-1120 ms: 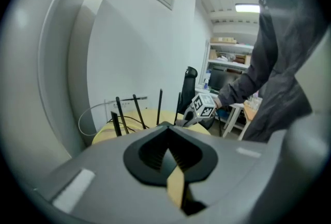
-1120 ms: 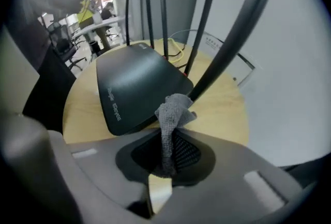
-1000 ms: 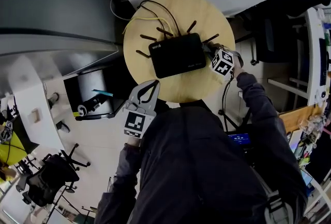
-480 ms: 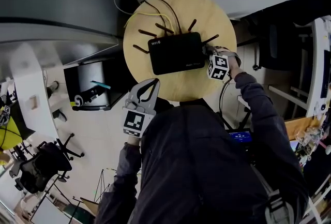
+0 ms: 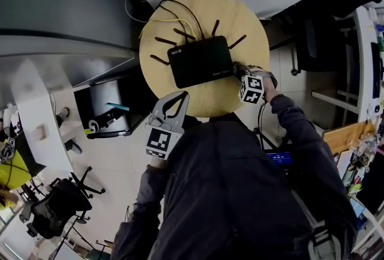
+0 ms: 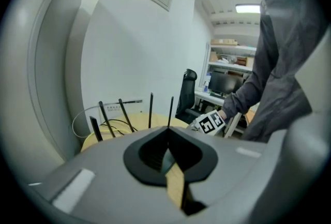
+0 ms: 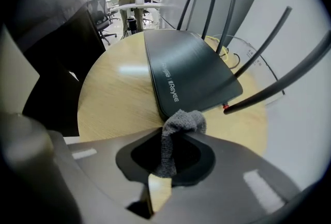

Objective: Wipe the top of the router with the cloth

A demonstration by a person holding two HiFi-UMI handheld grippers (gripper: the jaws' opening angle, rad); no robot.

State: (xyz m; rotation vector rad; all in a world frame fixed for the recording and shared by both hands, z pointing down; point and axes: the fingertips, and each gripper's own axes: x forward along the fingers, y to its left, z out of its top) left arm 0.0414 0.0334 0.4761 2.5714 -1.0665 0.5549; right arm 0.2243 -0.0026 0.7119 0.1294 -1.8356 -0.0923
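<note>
over round pale-wood table [image 5: 204, 99], right gripper [image 7: 178, 132] clamps nubby grey cloth [image 7: 178, 122], clear only in its view, by glossy black router [image 5: 201, 62]; left gripper [image 6: 168, 143] closed, empty.

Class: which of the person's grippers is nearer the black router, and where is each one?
Right. The right gripper, holding the cloth, is at the router, on its right edge; the left gripper hangs near the table edge, apart from it.

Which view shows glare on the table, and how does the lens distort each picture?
Right gripper view: pale glare on the table beside the router, cloth sharp, black fisheye corners. Left gripper view: rounded vignette, ceiling light blown white. Head view: even light, edges bent by the wide lens.
</note>
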